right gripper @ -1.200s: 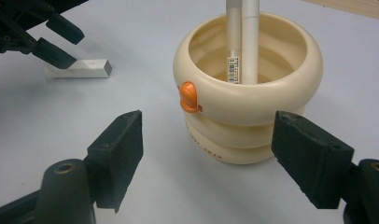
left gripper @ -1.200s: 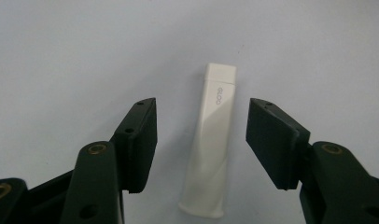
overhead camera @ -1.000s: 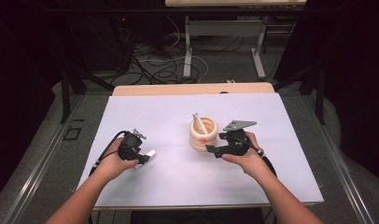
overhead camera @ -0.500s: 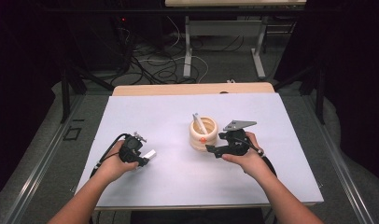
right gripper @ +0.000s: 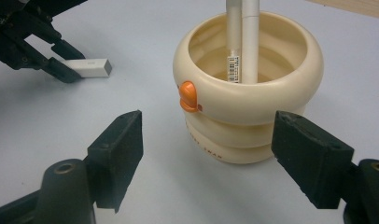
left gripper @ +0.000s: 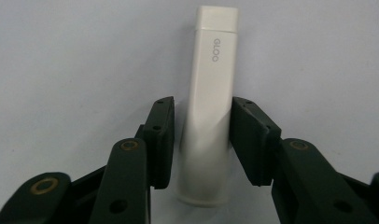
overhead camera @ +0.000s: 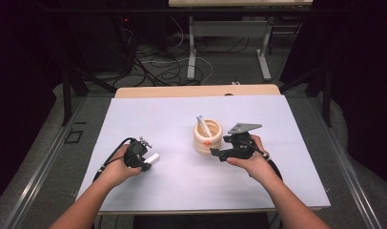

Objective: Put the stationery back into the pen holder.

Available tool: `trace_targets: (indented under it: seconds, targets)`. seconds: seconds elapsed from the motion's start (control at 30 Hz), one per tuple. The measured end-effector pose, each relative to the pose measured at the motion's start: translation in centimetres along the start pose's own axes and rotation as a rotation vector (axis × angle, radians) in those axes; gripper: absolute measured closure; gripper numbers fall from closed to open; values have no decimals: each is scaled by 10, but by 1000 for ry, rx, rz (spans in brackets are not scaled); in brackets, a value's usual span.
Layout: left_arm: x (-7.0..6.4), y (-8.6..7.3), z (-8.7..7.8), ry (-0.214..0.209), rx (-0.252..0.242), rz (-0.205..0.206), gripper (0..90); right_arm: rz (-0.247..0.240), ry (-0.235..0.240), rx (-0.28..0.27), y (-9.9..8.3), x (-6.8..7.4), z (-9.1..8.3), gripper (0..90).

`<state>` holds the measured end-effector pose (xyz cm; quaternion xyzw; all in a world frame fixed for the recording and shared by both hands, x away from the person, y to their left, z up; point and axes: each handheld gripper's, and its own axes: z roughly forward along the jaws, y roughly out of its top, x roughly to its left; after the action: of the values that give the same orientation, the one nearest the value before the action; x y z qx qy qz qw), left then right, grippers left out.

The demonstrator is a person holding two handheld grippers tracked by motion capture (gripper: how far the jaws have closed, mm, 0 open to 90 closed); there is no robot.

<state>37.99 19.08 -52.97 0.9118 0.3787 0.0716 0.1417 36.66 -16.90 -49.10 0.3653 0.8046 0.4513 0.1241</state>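
The white stick (left gripper: pixel 211 116), marked GLOO near its far end, lay flat on the pale table (overhead camera: pixel 172 181) with its long axis running straight out along the left gripper (left gripper: pixel 201 135), square cap pointing away from the hand. It sat between the two jaws: the left gripper's right pad touched its side, while a thin dark gap showed at the other pad, so whether the grip was fully clenched could not be told. About half the stick reached out past the jaw tips, and its near end lay back between the jaw arms. In the high view it stuck out of the left gripper (overhead camera: pixel 143 160) toward the middle of the table.

The right gripper (right gripper: pixel 206 149) stood spread wide, holding nothing, with the cream ribbed cup (right gripper: pixel 248 93) just beyond its tips and nearer the right jaw. The cup stood upright, an orange knob (right gripper: pixel 187 96) on the side facing the jaws. Two white pens (right gripper: pixel 242 37) stood in it, long axes nearly upright, leaning side by side.

Counted: one stick, one cup, two pens, two grippers.
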Motion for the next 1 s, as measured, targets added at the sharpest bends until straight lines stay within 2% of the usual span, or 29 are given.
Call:
trace_targets:
  seconds: [0.1,0.27,0.3,0.57,0.7,1.0]
  targets:
    - [0,1,0,-3,4,4,641,0,-3,6,0,0,-1,251]
    - [-1,2,0,-17,15,-17,669,3,-1,10,1,0,-2,250]
    - [0,3,0,-7,20,6,671,3,-1,10,1,0,-2,250]
    - [-4,6,0,4,36,11,677,2,-1,10,1,-1,-1,250]
    - [-5,7,0,15,39,42,679,3,-2,6,0,-1,-1,250]
    - [-7,7,-1,24,22,40,681,1,-4,9,0,-1,-1,250]
